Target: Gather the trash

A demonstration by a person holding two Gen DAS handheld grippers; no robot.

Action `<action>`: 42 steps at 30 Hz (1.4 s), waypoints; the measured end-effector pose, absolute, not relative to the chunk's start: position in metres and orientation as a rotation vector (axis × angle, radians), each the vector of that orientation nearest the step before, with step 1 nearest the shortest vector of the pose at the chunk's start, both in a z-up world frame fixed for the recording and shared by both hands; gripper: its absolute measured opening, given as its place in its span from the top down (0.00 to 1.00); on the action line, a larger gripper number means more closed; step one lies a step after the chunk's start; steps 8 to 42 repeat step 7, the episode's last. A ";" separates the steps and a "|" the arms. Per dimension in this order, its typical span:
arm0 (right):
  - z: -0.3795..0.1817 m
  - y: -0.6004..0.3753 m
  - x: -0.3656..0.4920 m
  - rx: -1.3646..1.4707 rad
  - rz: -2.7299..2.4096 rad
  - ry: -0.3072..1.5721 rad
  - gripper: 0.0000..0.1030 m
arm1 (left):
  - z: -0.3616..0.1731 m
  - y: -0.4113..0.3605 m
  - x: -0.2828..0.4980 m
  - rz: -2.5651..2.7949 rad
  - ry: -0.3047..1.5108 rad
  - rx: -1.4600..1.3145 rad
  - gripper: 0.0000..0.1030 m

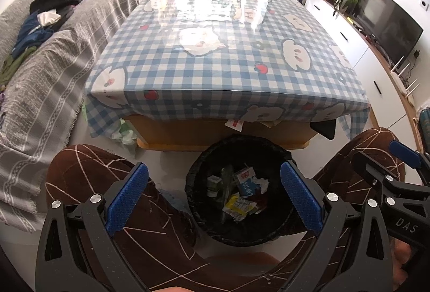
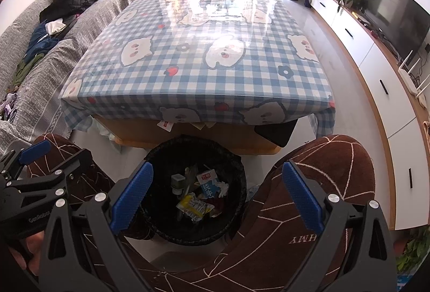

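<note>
Hovering wide open and empty, left gripper (image 1: 213,196) and right gripper (image 2: 217,195) should scan beyond the bin (image 1: 204,165); glare may hide scraps on the table (image 1: 166,71).

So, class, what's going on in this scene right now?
A seated person holds a gripper in each hand above a black trash bin on the floor between their knees. The left gripper and right gripper are both open and empty. The bin already holds a milk carton, a yellow wrapper and crumpled tissue. The checkered table looks clear at its near end.
</note>
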State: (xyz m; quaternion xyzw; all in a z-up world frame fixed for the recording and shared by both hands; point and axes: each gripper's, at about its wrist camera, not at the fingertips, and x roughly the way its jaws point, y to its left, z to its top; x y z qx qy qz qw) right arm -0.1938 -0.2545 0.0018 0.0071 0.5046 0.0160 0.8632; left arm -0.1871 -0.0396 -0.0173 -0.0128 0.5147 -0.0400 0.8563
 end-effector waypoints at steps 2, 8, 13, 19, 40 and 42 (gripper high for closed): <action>0.000 -0.255 -0.194 0.017 0.030 1.061 0.10 | -0.018 -0.038 -0.187 -0.077 1.084 -0.037 0.06; -0.001 -0.256 -0.194 0.020 0.028 1.063 0.10 | -0.018 -0.036 -0.187 -0.073 1.083 -0.052 0.06; -0.001 -0.256 -0.194 0.020 0.028 1.063 0.10 | -0.018 -0.036 -0.187 -0.073 1.083 -0.052 0.06; -0.001 -0.256 -0.194 0.020 0.028 1.063 0.10 | -0.018 -0.036 -0.187 -0.073 1.083 -0.052 0.06; -0.001 -0.256 -0.194 0.020 0.028 1.063 0.10 | -0.018 -0.036 -0.187 -0.073 1.083 -0.052 0.06; -0.001 -0.256 -0.194 0.020 0.028 1.063 0.10 | -0.018 -0.036 -0.187 -0.073 1.083 -0.052 0.06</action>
